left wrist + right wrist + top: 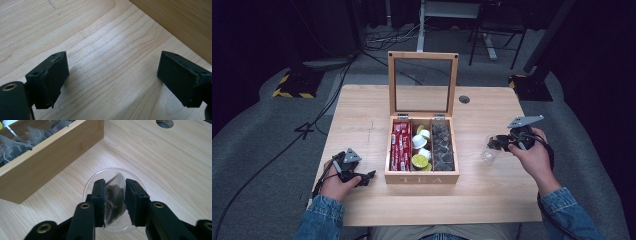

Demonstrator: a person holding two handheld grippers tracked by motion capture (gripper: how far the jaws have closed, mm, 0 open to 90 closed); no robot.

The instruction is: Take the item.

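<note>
A pyramid tea bag [115,202] with dark leaves hangs between the jaws of my right gripper [114,195], which is shut on it just above a clear glass cup [90,180]. In the high view that gripper [492,143] is to the right of the open wooden tea box [422,177], over the glass cup [488,154]. My left gripper [368,177] rests low on the table by the box's front left corner. It is open [113,75] with bare wood between its jaws, and the box wall [180,22] is close ahead on the right.
The box lid [391,85] stands upright at the back. The compartments hold red packets [400,145], pods [421,145] and dark tea bags [442,147]. A cable hole [464,99] lies behind the box on the right. Bare tabletop [357,120] lies left of the box.
</note>
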